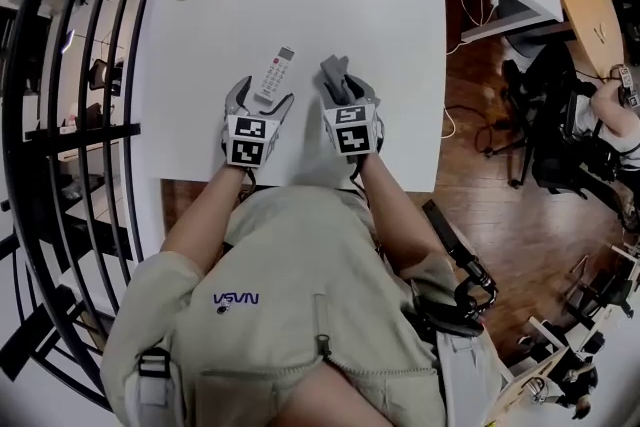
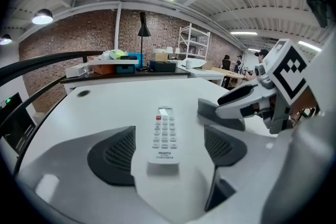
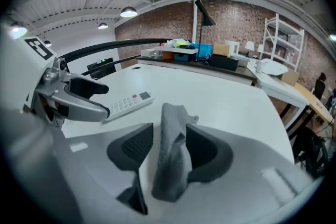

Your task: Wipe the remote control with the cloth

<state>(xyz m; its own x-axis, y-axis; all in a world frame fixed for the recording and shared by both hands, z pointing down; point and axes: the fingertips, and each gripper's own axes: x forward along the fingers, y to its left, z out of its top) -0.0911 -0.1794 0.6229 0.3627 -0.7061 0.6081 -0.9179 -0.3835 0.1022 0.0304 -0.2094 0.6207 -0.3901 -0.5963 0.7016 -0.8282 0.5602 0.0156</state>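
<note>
- Both pairs of jaws are standing wide apart. We are holding the left gripper (image 2: pixel 168 144) around the remote (image 2: pixel 164 131), which is lying flat on the white table (image 1: pixel 380 45) between the pads without touching either.
- We are straddling the grey cloth (image 3: pixel 170 160) with the right gripper (image 3: pixel 170 150). The cloth is standing crumpled between the pads and seems to be leaning on one, but it is not being squeezed.
- Remote and cloth are lying side by side, near each other but apart.
- We are reading this as the pick-up step: nothing is gripped, and no wiping is under way yet.
- Next, we are likely needing the left jaws to close on the remote's long edges to steady it. The right jaws then need to pinch the cloth firmly before carrying it across onto the buttons.
</note>
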